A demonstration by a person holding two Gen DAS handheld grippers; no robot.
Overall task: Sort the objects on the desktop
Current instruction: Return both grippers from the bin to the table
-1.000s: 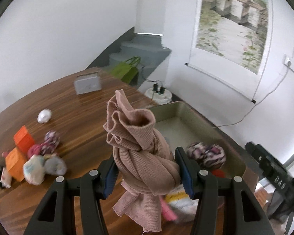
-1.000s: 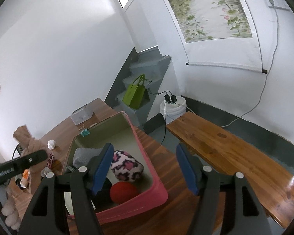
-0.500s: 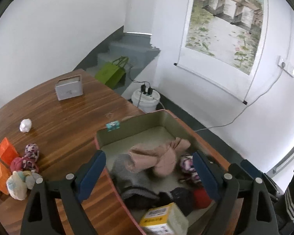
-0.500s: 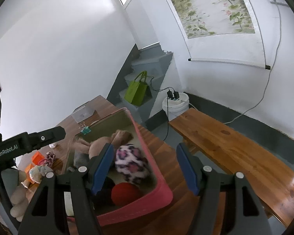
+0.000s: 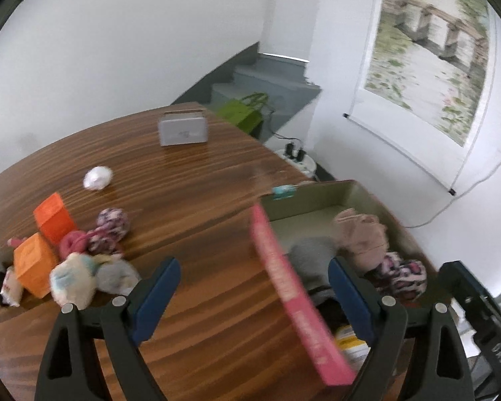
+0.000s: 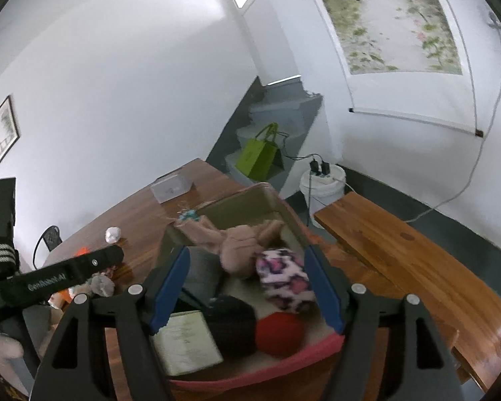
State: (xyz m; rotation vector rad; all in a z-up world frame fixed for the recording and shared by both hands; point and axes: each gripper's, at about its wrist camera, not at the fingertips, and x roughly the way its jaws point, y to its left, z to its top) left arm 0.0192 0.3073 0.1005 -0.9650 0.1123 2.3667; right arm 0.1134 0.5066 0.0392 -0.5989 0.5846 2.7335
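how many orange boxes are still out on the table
2. One orange box stands behind the sock pile; the other orange box sits nearer, at the pile's left. More may be hidden.

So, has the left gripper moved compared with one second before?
Yes. The left gripper has swung left, off the pink bin toward the sock pile. It let go of the beige sock, which now lies inside the bin.

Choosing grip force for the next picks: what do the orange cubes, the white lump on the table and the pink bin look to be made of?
Orange cubes: likely cardboard cartons, matte, with flat faces and crisp edges. White lump: probably crumpled paper or thin plastic, given its wrinkled, slightly shiny surface; the blur leaves this open. Pink bin: seems fabric-covered and soft-walled, with a thin, slightly bowed matte rim and an olive lining.
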